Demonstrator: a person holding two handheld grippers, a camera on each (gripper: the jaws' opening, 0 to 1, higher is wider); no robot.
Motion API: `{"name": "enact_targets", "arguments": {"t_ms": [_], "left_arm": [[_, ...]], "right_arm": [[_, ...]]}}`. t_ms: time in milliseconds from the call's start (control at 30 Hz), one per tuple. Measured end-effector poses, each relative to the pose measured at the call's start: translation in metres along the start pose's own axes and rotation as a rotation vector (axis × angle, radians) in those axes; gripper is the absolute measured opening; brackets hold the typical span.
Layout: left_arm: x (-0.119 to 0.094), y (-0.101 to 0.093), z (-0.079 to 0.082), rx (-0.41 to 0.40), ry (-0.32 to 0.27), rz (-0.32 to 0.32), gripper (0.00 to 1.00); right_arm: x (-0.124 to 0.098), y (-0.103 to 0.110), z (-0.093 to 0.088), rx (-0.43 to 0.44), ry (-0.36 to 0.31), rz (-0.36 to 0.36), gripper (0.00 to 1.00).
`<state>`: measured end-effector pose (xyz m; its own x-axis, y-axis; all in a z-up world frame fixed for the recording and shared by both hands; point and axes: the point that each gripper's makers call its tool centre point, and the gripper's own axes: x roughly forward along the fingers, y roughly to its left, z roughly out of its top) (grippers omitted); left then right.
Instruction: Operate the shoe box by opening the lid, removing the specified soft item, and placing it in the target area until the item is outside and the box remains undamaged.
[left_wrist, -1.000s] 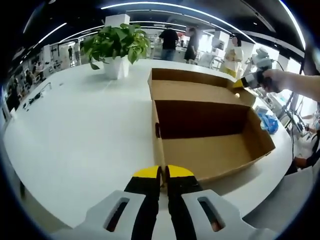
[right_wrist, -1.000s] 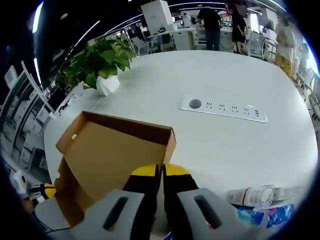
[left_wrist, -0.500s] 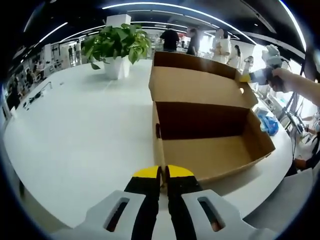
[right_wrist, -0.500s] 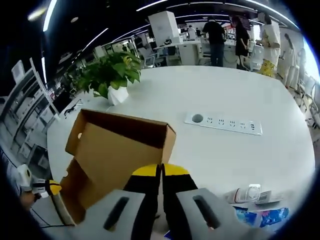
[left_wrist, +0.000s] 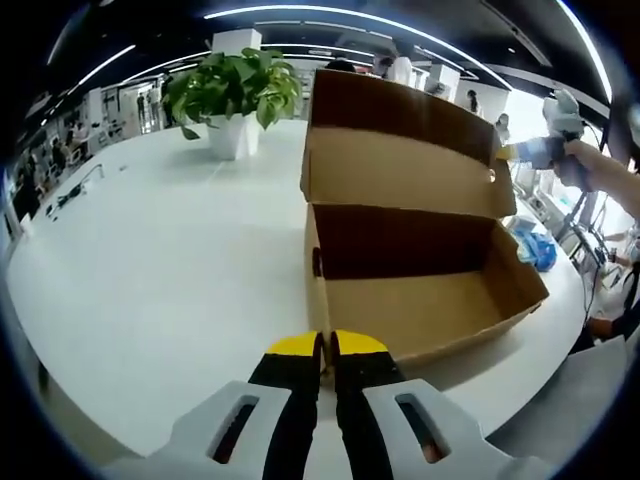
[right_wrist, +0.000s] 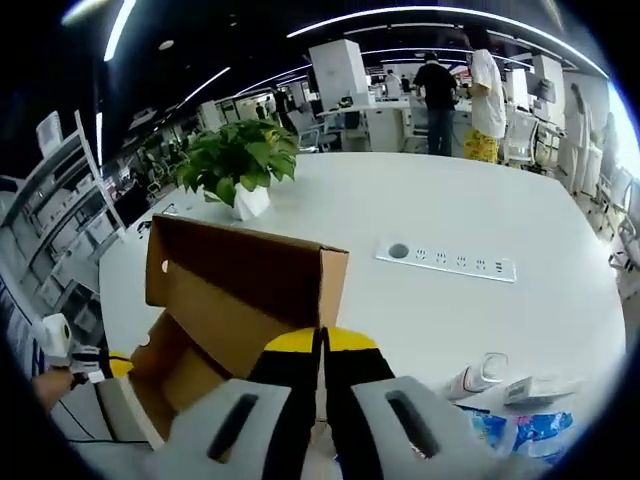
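Note:
The brown cardboard shoe box (left_wrist: 420, 310) lies open on the white table (left_wrist: 160, 250), and its inside looks bare. My left gripper (left_wrist: 327, 345) is shut on the thin edge of the box's near corner wall. The hinged lid (left_wrist: 400, 170) stands nearly upright at the far side. My right gripper (left_wrist: 510, 152), held by a hand, pinches the lid's far right corner. In the right gripper view the lid (right_wrist: 230, 290) rises just ahead, with my right gripper (right_wrist: 322, 340) shut on its edge. My left gripper (right_wrist: 115, 366) shows low at the left, by the box (right_wrist: 175, 370).
A potted plant (left_wrist: 235, 95) stands at the back of the table, also seen as the plant (right_wrist: 235, 165). A white power strip (right_wrist: 450, 262) is set into the tabletop. A blue packet (right_wrist: 520, 430) and a clear wrapper lie beside the box. People stand far behind.
The lid has swung up from leaning back to nearly upright, and my right gripper has risen with it. My left gripper and the box base have stayed put.

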<state>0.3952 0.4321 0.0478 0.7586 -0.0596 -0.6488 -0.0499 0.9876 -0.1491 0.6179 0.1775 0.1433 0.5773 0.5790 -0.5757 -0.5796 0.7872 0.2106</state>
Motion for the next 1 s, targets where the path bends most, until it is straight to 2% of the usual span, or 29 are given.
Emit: {"name": "enact_targets", "arguments": {"t_ms": [300,733,900,1000], "left_arm": [[-0.001,0.001,0.000,0.011,0.001,-0.007,0.01],[-0.002,0.000,-0.001,0.028,-0.002,-0.010,0.01],[-0.002,0.001,-0.001,0.023,-0.006,-0.014,0.01],[-0.002,0.001,-0.001,0.024,-0.006,-0.017,0.01]], "right_arm": [[-0.015,0.007,-0.005,-0.025,-0.032,0.005,0.00],[-0.038,0.022,-0.021,-0.039,-0.061,0.014,0.00],[-0.046,0.026,-0.030,0.003,-0.072,0.021,0.00],[-0.050,0.030,-0.035,-0.004,-0.073,0.022,0.00]]}}
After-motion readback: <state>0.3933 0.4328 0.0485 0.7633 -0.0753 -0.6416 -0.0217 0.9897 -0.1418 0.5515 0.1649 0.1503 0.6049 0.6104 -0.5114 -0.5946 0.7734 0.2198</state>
